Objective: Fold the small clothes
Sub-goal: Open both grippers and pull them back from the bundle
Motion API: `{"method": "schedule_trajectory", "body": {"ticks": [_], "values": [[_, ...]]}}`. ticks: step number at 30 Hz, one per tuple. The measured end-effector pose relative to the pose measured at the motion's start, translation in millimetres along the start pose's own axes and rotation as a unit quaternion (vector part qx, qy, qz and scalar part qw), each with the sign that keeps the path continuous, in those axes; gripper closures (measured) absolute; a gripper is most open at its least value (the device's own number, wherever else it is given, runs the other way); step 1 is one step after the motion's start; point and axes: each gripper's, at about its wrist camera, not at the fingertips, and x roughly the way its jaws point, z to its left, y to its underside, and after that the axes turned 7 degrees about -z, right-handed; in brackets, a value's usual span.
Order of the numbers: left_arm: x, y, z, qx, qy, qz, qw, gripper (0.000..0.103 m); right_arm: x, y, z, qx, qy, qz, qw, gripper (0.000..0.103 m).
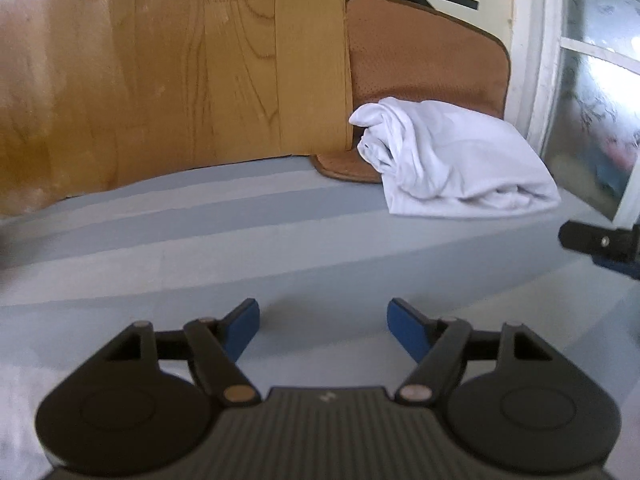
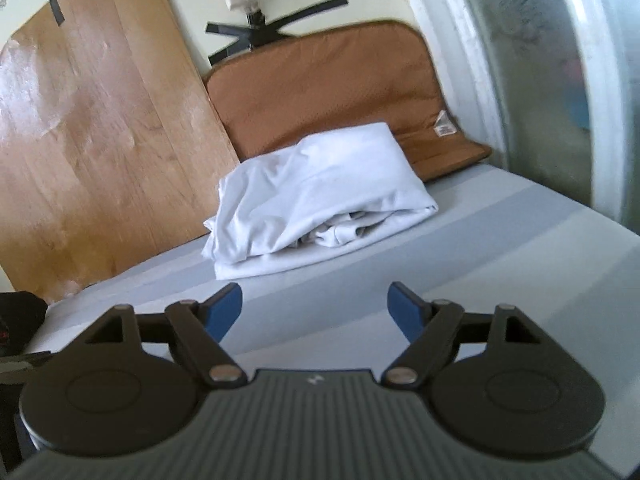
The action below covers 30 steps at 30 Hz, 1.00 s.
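Observation:
A white garment [image 1: 452, 160] lies bunched in a loose folded heap on the grey striped surface [image 1: 240, 240], at the far right in the left wrist view. In the right wrist view the garment [image 2: 316, 196] sits at centre, straight ahead of the fingers. My left gripper [image 1: 323, 316] is open and empty, low over the surface, well short and left of the garment. My right gripper [image 2: 315, 302] is open and empty, a short way in front of the garment. Part of the right gripper [image 1: 600, 244] shows at the right edge of the left wrist view.
A wooden board [image 1: 160, 80] leans against the wall behind the surface. A brown cushion [image 2: 320, 92] stands behind the garment. A frosted window with a white frame [image 2: 560, 80] is at the right. A dark object [image 2: 16, 320] lies at the left edge.

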Motion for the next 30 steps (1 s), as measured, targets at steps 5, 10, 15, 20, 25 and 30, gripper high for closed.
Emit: {"method": "schedule_trajectory", "body": {"ticks": [5, 10, 15, 20, 25, 30], "values": [[-20, 10, 3, 0.008, -0.01, -0.014, 0.9998, 0.031, -23, 10, 0, 0.029, 0.021, -0.026, 0.999, 0.017], [-29, 15, 9, -0.003, -0.016, -0.017, 0.9997, 0.031, -29, 17, 12, 0.009, 0.026, -0.012, 1.0, 0.017], [-43, 21, 8, 0.008, -0.02, -0.036, 0.9991, 0.028, -32, 24, 24, -0.012, 0.041, -0.008, 0.999, 0.017], [-54, 27, 3, 0.032, -0.02, -0.058, 0.9976, 0.028, -38, 26, 22, 0.001, 0.046, -0.018, 0.999, 0.017], [-60, 29, 2, 0.037, -0.017, -0.068, 0.9968, 0.023, -39, 27, 21, 0.01, 0.047, -0.02, 0.999, 0.017], [-61, 29, 3, 0.032, -0.015, -0.074, 0.9966, 0.02, -39, 27, 20, 0.017, 0.042, -0.016, 0.999, 0.017]]}}
